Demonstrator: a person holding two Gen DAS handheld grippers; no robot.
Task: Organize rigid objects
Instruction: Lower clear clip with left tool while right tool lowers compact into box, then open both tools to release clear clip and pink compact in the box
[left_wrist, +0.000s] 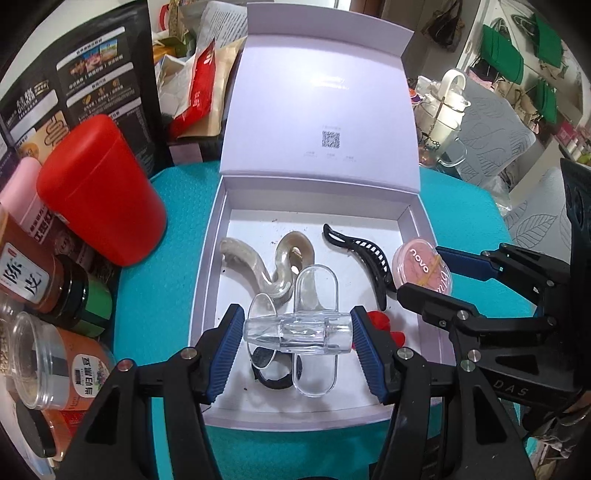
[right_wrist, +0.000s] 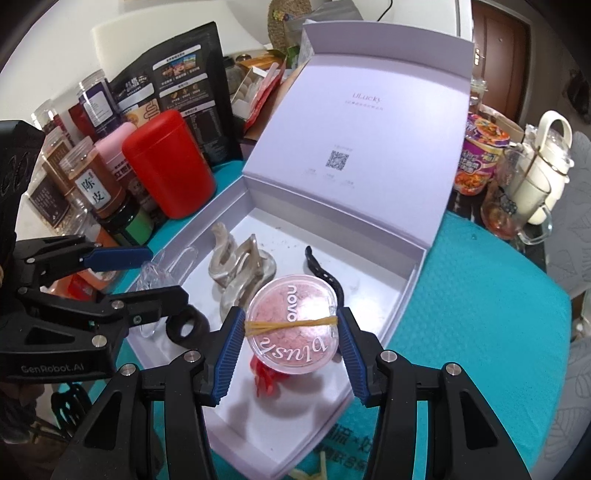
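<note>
Holding, in the left claw (left_wrist: 297, 334), a clear plastic vial (left_wrist: 297, 332) pinched end to end between blue pads (left_wrist: 229, 347), hovering above the near part of the open white box (left_wrist: 218, 229) on the teal surface (left_wrist: 155, 332). Likely handling as light, stiff, slick and prone to cracking; gripping at the flat ends seeming safer than on the rounded barrel. Lying below in the box: a clear capsule case (left_wrist: 314, 295), translucent hair clips (left_wrist: 258, 266), a black hair claw (left_wrist: 362, 258). Further right, clamping in the right claw (right_wrist: 291, 328) a round blush compact (right_wrist: 293, 325), rubber-banded, across its rim, over the box's near right corner. Probably light, rigid, with brittle powder inside; squeezing the rim, never the lid face.
</note>
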